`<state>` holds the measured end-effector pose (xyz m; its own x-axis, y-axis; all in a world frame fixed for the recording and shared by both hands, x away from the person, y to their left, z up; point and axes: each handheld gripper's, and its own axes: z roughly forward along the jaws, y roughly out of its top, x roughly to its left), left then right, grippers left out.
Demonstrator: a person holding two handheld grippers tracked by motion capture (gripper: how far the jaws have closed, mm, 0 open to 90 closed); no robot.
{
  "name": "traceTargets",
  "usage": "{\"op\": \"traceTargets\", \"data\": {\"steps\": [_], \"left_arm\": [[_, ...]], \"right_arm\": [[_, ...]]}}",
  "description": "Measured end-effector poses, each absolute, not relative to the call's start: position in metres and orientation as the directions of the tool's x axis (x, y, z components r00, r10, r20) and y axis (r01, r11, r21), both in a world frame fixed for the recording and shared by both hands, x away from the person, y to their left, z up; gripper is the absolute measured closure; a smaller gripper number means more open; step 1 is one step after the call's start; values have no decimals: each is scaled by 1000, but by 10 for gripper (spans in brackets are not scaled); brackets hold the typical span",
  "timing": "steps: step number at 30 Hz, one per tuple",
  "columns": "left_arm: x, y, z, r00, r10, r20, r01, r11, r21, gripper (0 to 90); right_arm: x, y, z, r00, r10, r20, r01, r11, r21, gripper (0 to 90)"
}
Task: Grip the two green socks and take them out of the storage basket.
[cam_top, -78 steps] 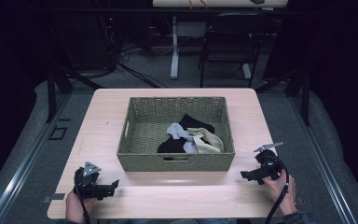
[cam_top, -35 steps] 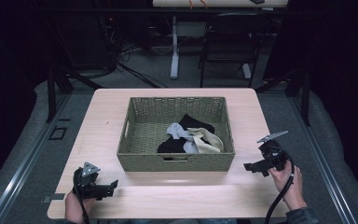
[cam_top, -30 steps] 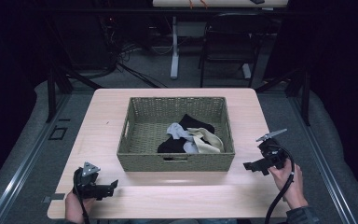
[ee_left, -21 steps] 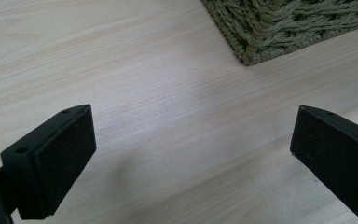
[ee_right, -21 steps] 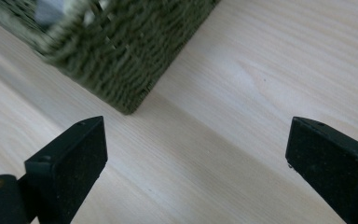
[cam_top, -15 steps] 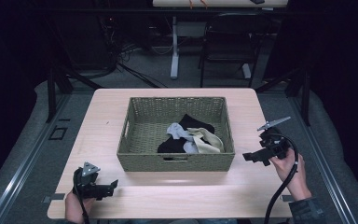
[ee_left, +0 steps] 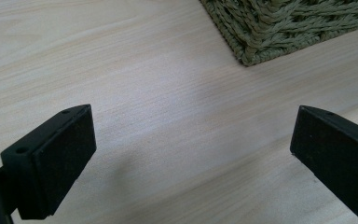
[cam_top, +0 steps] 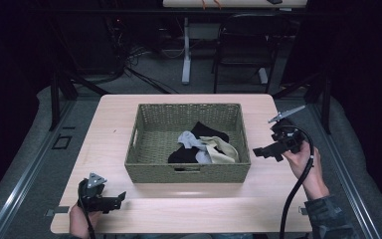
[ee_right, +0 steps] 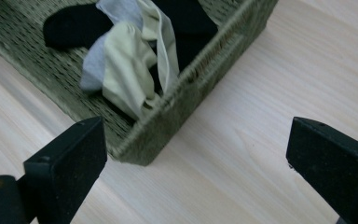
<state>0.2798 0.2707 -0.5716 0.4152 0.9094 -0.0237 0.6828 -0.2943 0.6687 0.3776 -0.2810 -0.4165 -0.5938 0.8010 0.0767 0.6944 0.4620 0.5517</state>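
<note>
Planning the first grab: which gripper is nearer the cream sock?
Right. The right gripper hangs just past the basket's right wall beside the cream sock; the left gripper sits off its front-left corner.

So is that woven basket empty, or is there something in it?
Not empty. The basket holds a loose heap of cloth pieces, black, grey and cream, bunched toward its right half; the left half shows bare weave.

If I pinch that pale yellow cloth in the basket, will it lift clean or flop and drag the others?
The pale yellow cloth lies crumpled in folds, so it will probably hang limp. It overlaps the grey cloth and black cloth, so it may drag them. The right gripper is open and beside the basket.
</note>
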Motion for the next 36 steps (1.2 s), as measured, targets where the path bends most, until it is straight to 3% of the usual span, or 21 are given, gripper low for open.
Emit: {"op": "traceTargets", "data": {"steps": [19,36], "left_arm": [[280,271,-571,416,909,-24,678,-292,674,0],[280,271,-571,420,907,-27,680,-295,671,0]], "right_arm": [[421,-224,-401,-665,746,35,657,561,504,62],[450,-181,-421,-697,717,12,648,623,438,158]]}}
